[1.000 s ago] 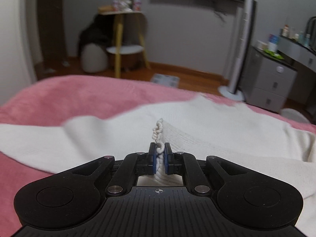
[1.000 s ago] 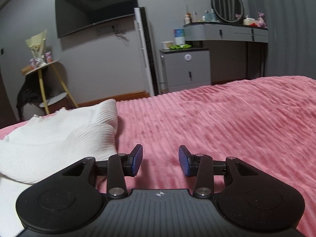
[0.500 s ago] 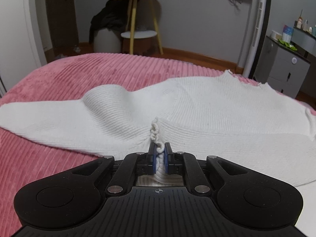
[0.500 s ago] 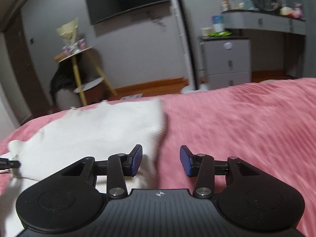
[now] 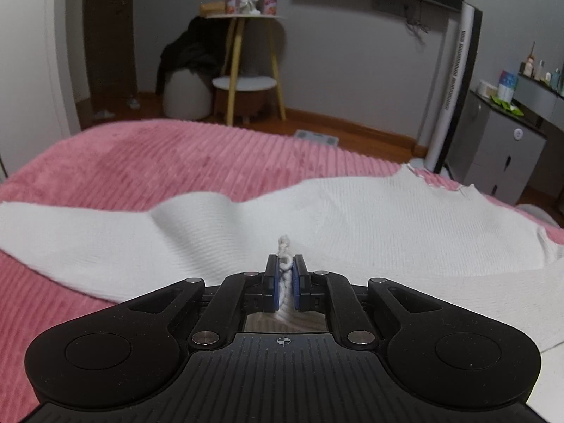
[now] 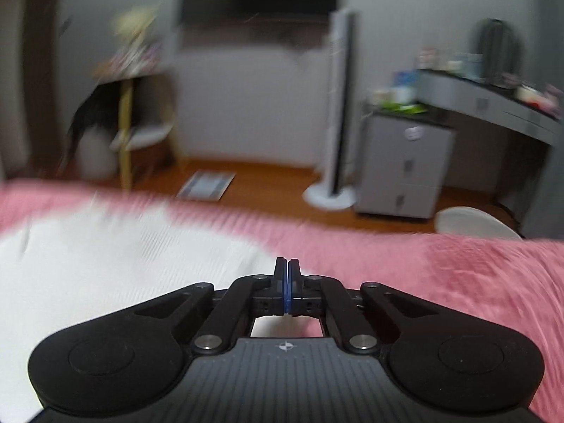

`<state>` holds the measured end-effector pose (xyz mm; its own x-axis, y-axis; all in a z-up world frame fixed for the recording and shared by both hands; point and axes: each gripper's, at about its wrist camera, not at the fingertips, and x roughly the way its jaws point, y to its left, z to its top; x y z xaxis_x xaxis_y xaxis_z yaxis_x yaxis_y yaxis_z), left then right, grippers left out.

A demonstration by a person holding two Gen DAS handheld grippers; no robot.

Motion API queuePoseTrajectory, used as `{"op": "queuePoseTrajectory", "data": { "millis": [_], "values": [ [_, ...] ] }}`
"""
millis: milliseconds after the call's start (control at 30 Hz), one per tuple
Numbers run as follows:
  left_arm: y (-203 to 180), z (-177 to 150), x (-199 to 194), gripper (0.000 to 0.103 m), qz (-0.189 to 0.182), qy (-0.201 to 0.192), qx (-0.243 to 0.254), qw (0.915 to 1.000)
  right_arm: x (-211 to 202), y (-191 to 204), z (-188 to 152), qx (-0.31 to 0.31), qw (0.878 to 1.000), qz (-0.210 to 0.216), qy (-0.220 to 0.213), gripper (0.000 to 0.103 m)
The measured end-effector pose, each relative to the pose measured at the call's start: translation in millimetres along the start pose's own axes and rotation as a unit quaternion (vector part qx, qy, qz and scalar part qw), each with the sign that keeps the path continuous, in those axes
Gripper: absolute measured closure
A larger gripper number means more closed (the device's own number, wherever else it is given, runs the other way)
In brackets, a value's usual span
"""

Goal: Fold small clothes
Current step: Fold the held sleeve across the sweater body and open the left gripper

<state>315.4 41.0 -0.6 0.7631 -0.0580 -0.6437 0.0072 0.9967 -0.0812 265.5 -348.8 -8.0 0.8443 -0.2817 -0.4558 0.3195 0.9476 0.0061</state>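
Observation:
A white knit sweater (image 5: 352, 218) lies spread on the pink ribbed bedspread (image 5: 158, 162), one sleeve stretching to the left. My left gripper (image 5: 285, 268) is shut on a pinched ridge of the sweater's edge, which sticks up between the blue pads. In the blurred right wrist view the sweater (image 6: 123, 257) lies to the left. My right gripper (image 6: 288, 268) is shut with pads touching, at the sweater's right edge over the bedspread (image 6: 440, 275); no cloth shows between the pads.
Past the bed's far edge are wooden floor, a yellow-legged side table (image 5: 246, 70), a white tower fan (image 5: 454, 81) and grey drawers (image 5: 500, 151). A scale (image 6: 208, 185) lies on the floor.
My right gripper has gone from open to shut and swung over the sweater's right edge. My left gripper keeps its hold; the sweater lies flatter.

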Motion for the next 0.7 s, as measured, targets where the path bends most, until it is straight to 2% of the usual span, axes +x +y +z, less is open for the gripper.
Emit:
{"op": "queuePoseTrajectory", "data": {
  "millis": [133,233,333,467,567,633,700],
  "values": [
    [1.9,-9.1,13.8,0.088,0.011,0.052,0.018,0.9984,15.9,5.0,-14.7,-0.027,0.998,-0.007,0.052,0.103],
    [7.5,-16.7,4.2,0.078,0.008,0.041,0.021,0.9989,5.8,-4.9,-21.0,0.009,0.998,0.020,0.053,0.103],
    [12.1,-18.2,-2.2,0.073,0.008,0.037,0.019,0.9991,0.5,-12.4,-18.1,0.028,0.997,0.050,0.053,0.102],
    [21.1,-19.7,-11.4,0.053,0.007,0.029,-0.003,0.9996,-3.1,0.6,-17.0,-0.008,0.996,0.074,0.048,0.102],
    [27.0,-22.7,-13.2,0.042,-0.005,0.037,-0.020,0.9991,9.6,14.6,-21.3,-0.034,0.992,0.098,0.074,0.102],
    [30.3,-26.3,-15.0,0.030,-0.005,0.041,-0.024,0.9989,25.2,26.0,-30.1,-0.068,0.990,0.067,0.100,0.103],
    [37.7,-30.1,-19.2,0.026,-0.013,0.039,-0.035,0.9985,24.3,37.7,-39.6,-0.116,0.990,0.025,0.072,0.103]
  ]
}}
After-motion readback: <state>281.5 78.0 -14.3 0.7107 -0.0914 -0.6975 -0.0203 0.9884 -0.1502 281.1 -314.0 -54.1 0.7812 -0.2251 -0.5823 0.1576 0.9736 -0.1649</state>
